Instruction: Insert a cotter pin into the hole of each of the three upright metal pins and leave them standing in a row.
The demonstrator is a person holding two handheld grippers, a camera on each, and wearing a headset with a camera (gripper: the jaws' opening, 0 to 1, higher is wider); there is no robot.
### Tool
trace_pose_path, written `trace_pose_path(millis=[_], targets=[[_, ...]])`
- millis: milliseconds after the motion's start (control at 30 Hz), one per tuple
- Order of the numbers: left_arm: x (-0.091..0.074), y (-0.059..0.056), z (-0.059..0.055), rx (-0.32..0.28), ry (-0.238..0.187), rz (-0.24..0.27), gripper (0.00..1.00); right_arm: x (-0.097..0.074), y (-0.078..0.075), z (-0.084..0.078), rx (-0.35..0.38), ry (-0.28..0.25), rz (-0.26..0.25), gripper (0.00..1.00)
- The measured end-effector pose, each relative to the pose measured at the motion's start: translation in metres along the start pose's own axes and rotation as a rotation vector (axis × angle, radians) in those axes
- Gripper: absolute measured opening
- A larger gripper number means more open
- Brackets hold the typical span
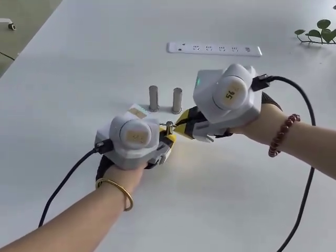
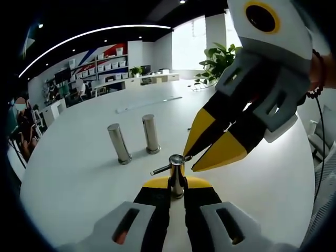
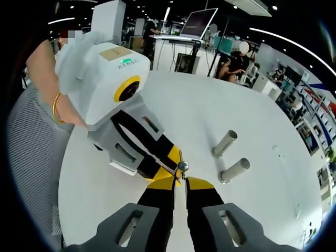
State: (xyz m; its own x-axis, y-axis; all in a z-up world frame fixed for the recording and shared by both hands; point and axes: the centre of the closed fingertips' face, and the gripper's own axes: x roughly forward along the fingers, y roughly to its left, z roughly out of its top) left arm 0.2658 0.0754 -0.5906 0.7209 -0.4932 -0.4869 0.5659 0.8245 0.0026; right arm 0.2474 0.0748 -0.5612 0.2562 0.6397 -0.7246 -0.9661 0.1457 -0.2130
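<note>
On table [image 1: 79,79], three metal pins [image 2: 151,134], one tight in left tool [image 2: 177,185]; one cotter pin [image 2: 160,169] tight in right tool [image 3: 181,181].

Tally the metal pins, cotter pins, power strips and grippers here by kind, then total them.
Metal pins: 3, one and another standing free, a third in the left gripper
Cotter pins: 1
Power strips: 1
Grippers: 2, counting the right gripper
Total: 7
</note>
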Motion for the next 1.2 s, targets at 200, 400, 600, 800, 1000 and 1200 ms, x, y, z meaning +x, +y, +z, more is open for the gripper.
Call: trace_pose_path(millis=[200,400,600,800,1000,1200], targets=[[0.0,0.0,0.0,-0.004,0.0,0.007,0.07,-0.005,-0.002,-0.001,0.004,0.002,-0.013,0.0],[0.0,0.0,0.0,-0.012,-0.001,0.009,0.07,-0.004,-0.004,0.001,0.004,-0.003,-0.017,0.0],[-0.001,0.001,0.0,-0.02,-0.003,0.009,0.06,-0.003,-0.004,0.001,0.004,0.0,-0.018,0.0],[-0.001,0.004,0.0,-0.023,-0.003,0.019,0.06,0.0,-0.006,0.002,0.021,-0.006,-0.024,0.0],[-0.001,0.011,0.0,-0.022,0.002,0.02,0.06,0.004,-0.008,0.006,0.032,-0.016,-0.028,0.0],[-0.003,0.018,-0.001,-0.011,0.011,0.028,0.06,0.008,-0.01,0.013,0.034,-0.027,-0.031,0.0]])
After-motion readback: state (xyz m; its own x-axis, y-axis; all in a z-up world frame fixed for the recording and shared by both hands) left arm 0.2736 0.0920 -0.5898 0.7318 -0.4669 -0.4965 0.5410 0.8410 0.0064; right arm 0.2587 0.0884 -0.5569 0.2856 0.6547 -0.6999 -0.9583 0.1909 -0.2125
